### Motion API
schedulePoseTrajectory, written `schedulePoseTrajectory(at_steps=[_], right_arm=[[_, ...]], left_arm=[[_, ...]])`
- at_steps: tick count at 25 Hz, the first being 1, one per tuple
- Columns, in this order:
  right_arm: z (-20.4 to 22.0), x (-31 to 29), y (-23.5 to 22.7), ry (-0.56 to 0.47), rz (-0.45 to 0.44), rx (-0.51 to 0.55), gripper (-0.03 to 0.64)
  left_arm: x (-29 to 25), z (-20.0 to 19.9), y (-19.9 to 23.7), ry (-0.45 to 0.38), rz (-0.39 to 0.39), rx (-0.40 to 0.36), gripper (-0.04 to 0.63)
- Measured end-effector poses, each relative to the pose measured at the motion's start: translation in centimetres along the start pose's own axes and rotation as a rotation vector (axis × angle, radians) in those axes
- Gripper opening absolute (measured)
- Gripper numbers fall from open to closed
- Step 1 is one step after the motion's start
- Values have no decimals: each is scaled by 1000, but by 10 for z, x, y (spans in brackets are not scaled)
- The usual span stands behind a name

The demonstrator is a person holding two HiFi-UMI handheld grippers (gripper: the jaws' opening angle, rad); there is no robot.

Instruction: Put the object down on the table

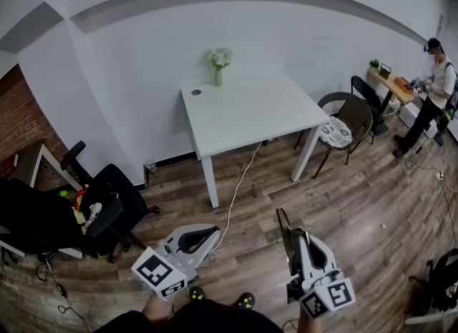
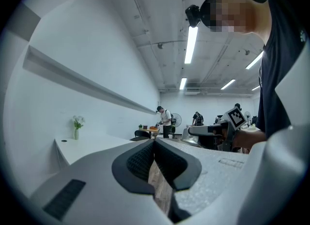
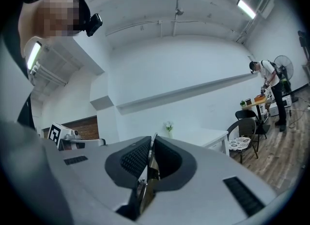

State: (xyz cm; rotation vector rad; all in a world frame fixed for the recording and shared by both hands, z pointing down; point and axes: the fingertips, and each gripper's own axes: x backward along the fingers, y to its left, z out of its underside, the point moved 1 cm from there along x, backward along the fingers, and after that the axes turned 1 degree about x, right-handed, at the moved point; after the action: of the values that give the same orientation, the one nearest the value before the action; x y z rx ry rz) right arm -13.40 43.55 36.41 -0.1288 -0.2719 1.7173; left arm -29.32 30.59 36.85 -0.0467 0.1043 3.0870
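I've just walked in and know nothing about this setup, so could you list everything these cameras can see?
table: one, white, centre, by the wall
vase of flowers: one, pale, table's back edge
wicker chair: one, dark, cushioned, right of table
office chair: one, black, left
cable: one, white, floor under table
bystander: one, far right
side table: one, wooden, beside bystander
thin flat object: one, colour unclear, between right jaws
left hand-held gripper: one, grey, shut, empty
right hand-held gripper: one, grey, shut on thin flat object
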Motion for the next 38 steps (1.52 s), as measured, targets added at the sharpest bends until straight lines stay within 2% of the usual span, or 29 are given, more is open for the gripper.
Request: schedulePoseTrajectory(at_steps=[8,12,19,26,38], right_arm=[[-16,22,-32,-23,1,0,21],[-12,36,-48,14,21,10,21],[-8,51,-59,19,38,6,21],[-17,46,-60,-34,30,-5,21],[-30,-1,-94,-62,91,20,21]], left_arm=[[-27,-2,-26,-14,-5,-17,0],[-35,-1,-38,-3,-13,-10,0],[-36,5,-49,4,-9,-16,0],[-48,11,-40,5,3,1,0],[-108,3,6,-26,74,-10,0]])
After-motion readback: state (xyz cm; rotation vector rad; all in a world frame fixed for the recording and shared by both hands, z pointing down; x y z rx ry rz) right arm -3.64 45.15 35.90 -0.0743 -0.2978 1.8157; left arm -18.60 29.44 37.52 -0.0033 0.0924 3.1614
